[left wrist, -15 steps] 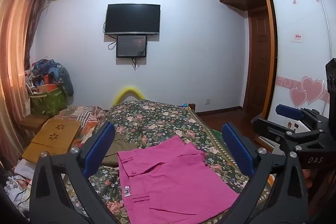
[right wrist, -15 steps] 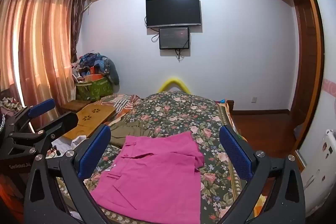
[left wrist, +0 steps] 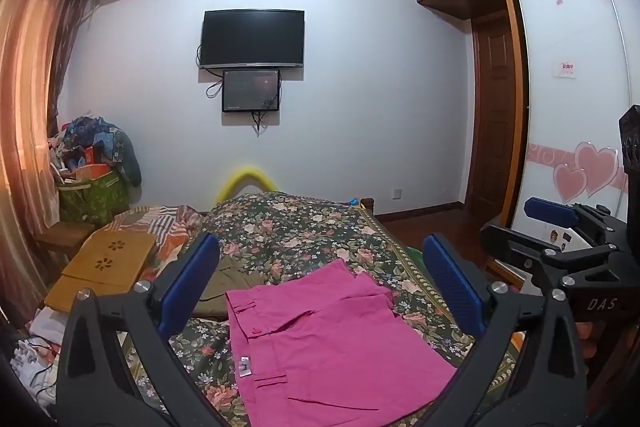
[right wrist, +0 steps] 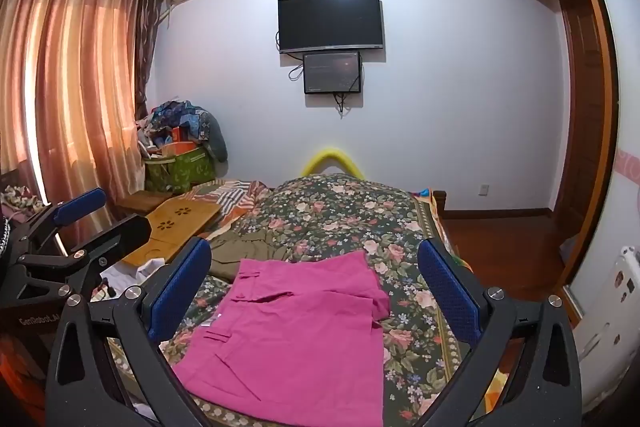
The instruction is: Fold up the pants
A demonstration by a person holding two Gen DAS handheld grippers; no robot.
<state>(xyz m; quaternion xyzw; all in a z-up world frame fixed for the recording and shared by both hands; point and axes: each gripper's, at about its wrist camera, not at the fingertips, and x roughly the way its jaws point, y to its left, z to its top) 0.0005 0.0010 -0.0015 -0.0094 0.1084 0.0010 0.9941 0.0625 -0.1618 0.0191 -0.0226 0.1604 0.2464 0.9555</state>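
The bed point(left wrist: 288, 227) with its dark floral cover filled the lower middle of both views and served as the anchor for everything else. On the wall beyond its far end hung a black television point(left wrist: 252, 39), with a smaller dark screen point(left wrist: 251, 91) just beneath it. A wardrobe point(left wrist: 572, 107) with pink hearts on its sliding door stood off the bed's right side, and orange curtains point(right wrist: 68, 87) hung off its left side.

The pink pants point(left wrist: 320, 343) lay spread flat on the near part of the bed, waistband toward the bed's left side, one layer folded over itself at the far right corner. An olive-green garment point(left wrist: 224, 283) lay on the bed touching the pants' far left edge. A wooden lap tray point(left wrist: 104, 263) rested at the bed's left edge.

The left gripper point(left wrist: 320, 287) hovered above the near end of the bed, its blue-padded jaws spread wide with nothing between them. The right gripper point(right wrist: 312, 291) hovered likewise over the pants, jaws wide apart and holding nothing.
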